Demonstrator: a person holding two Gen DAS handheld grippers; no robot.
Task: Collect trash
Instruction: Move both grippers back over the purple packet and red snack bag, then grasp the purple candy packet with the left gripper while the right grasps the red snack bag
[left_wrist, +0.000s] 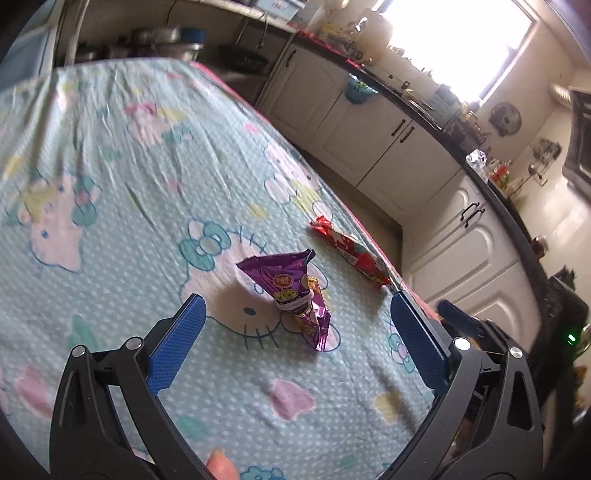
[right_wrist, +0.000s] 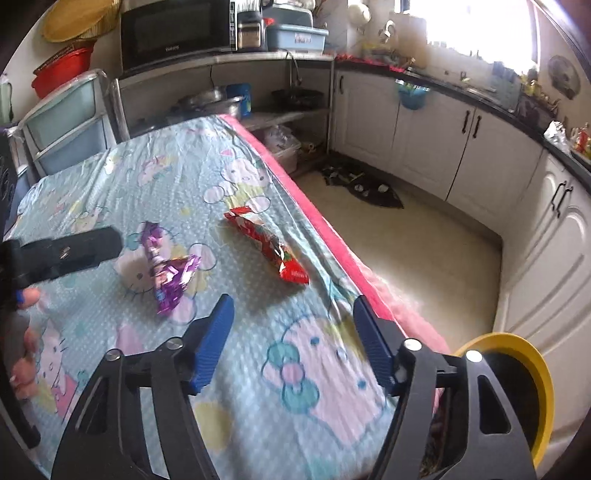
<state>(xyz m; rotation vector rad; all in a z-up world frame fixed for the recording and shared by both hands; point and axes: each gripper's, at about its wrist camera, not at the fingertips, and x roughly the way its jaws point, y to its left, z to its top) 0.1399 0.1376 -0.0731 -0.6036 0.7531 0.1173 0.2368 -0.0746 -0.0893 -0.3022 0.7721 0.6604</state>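
In the view from my left wrist, my left gripper (left_wrist: 295, 308) stands wide open over the table (left_wrist: 110, 155), which is covered with a light blue dotted cloth printed with a cartoon cat face and bows. Its two blue pads have nothing between them that they press; they hold nothing. Just ahead of the pads lies the purple wrapper (left_wrist: 295, 291), crumpled and shiny, with a small red label and a yellow round logo on it, but the writing is too small for me to read. Further away, near the right edge of the table, lies the red wrapper (left_wrist: 351, 251), long and flat; its print I also cannot read. Behind the table I see white cabinets (left_wrist: 369, 140) under a dark counter, and a bright window. In the view from my right wrist, my right gripper (right_wrist: 293, 314) is also open, a little less wide, with only the cloth showing between its blue pads, so it has no hold on anything. The red wrapper (right_wrist: 269, 243) lies ahead of it, close to the pink edge of the table, and the purple wrapper (right_wrist: 168, 269) lies to the left, apart from the red one. Beside the purple wrapper the black body of my left gripper (right_wrist: 70, 251) comes in from the left. At the lower right, beside the table, stands a bin with a yellow rim (right_wrist: 543, 373). On the far shelf stands a black microwave (right_wrist: 177, 33); its brand name is too blurred to read.
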